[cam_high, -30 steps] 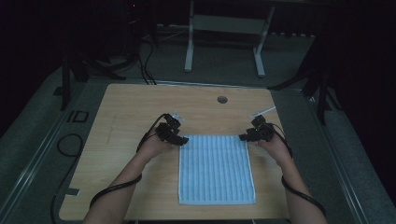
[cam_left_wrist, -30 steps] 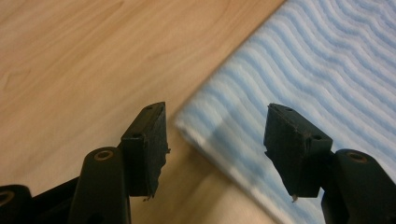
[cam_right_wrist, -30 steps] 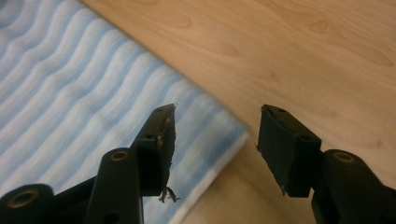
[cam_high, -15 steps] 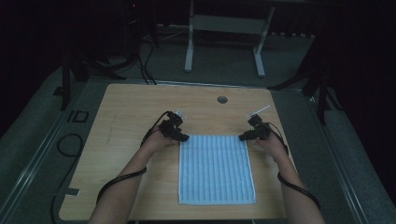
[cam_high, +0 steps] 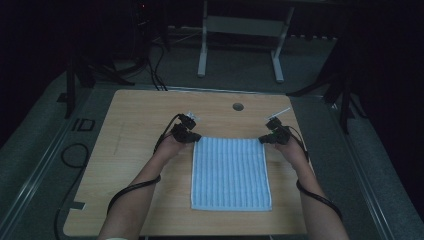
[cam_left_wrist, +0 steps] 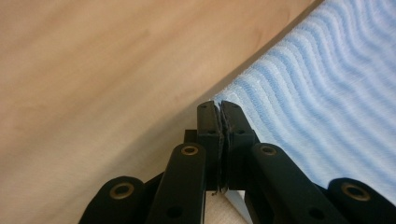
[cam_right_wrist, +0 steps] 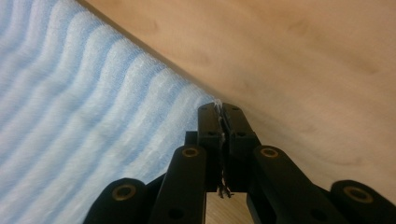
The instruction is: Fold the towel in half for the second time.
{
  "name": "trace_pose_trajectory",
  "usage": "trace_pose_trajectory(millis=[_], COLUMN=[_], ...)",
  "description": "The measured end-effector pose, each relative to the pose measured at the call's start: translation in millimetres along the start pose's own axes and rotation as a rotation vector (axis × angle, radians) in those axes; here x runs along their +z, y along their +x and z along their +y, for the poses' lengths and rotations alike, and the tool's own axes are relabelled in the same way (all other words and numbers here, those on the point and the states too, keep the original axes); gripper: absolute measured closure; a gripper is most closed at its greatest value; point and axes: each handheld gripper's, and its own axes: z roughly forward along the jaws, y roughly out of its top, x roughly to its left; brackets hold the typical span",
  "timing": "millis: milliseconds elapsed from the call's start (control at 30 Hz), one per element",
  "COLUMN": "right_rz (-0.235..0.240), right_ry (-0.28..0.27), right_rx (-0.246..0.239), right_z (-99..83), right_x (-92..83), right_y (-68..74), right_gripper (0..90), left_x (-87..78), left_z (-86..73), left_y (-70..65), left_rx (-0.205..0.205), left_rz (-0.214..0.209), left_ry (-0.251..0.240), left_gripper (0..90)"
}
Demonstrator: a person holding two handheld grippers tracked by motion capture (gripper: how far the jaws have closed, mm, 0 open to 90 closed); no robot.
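Note:
A light blue striped towel lies flat on the wooden table, long side running away from me. My left gripper sits at its far left corner. In the left gripper view its jaws have just closed and pinch the towel's corner edge between the pads. My right gripper is at the far right corner. In the right gripper view its jaws have just closed too, with the hem of the towel caught between them. The far edge dips in a shallow curve between the two grippers.
A round cable hole lies in the table beyond the towel. Black cables trail from both grippers along my forearms. A metal stand and more cables sit on the dark floor past the far edge.
Both grippers have shut on the towel's far corners. The left hand has shifted slightly, and the far edge now bows between the grippers instead of lying straight.

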Motion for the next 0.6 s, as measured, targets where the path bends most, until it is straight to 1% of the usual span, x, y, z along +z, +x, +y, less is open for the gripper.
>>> trace_pose_trajectory(millis=[33,67,100,133,167,233,267,300,333,367,400,433,467,500,533,567,600], right_rz=[-0.003,-0.006,0.003,0.009,0.01,0.016,0.015,0.015,0.02,0.023,0.029,0.033,0.04,0.051,0.049,0.051,0.058], right_ry=[-0.012,-0.024,-0.037,-0.054,-0.065,-0.083,-0.097,-0.097,-0.107,-0.134,-0.145,-0.157,-0.167,-0.179,-0.184,-0.192,-0.199], right_rx=[-0.009,-0.009,-0.011,-0.018,-0.029,-0.056,-0.071,-0.071,-0.08,-0.103,-0.108,-0.112,-0.113,-0.117,-0.12,-0.125,-0.125], right_z=[2.0,3.7,5.1,5.8,6.1,4.9,3.7,3.7,2.0,-2.7,-6.0,-10.1,-13.5,-19.4,-23.2,-28.4,-33.8], right_x=[-4.1,-8.7,-13.2,-17.9,-22.3,-31.5,-36.2,-36.2,-40.9,-49.3,-53.6,-57.9,-60.9,-64.9,-67.2,-70.0,-72.9], right_y=[0.4,1.6,2.8,4.6,7.1,14.2,18.2,18.2,21.9,28.5,31.6,34.3,36.1,38.8,40.7,43.3,46.0], right_gripper=[87.2,87.2,87.2,87.2,87.2,87.2,87.2,87.2,87.2,87.2,87.2,87.2,87.2,87.2,87.2,87.2,87.2], left_x=[-4.9,-9.5,-14.2,-18.4,-22.9,-32.6,-37.8,-37.8,-46.3,-51.3,-55.5,-58.8,-64.4,-67.2,-71.1,-74.8,-78.3], left_z=[1.6,2.7,3.1,2.8,1.9,-1.0,-3.3,-3.3,-8.0,-11.0,-14.1,-16.6,-21.2,-23.9,-27.6,-31.1,-34.5], left_y=[1.0,1.4,2.0,1.4,-0.3,-3.6,-5.4,-5.4,-8.7,-11.5,-14.1,-16.4,-20.7,-23.3,-27.3,-32.4,-37.6], left_rx=[0.002,0.0,-0.004,0.0,0.008,0.036,0.032,0.032,0.034,0.04,0.038,0.046,0.055,0.053,0.061,0.059,0.063], left_rz=[-0.005,0.002,-0.005,-0.011,-0.005,-0.011,-0.01,-0.01,-0.034,-0.039,-0.053,-0.057,-0.061,-0.075,-0.082,-0.085,-0.097], left_ry=[-0.01,-0.02,-0.024,-0.027,-0.03,-0.032,-0.048,-0.048,-0.063,-0.073,-0.079,-0.077,-0.091,-0.098,-0.101,-0.11,-0.112], left_gripper=[87.4,87.4,87.4,87.4,87.4,87.3,87.3,87.3,87.3,87.3,87.3,87.3,87.2,87.2,87.2,87.2,87.2])
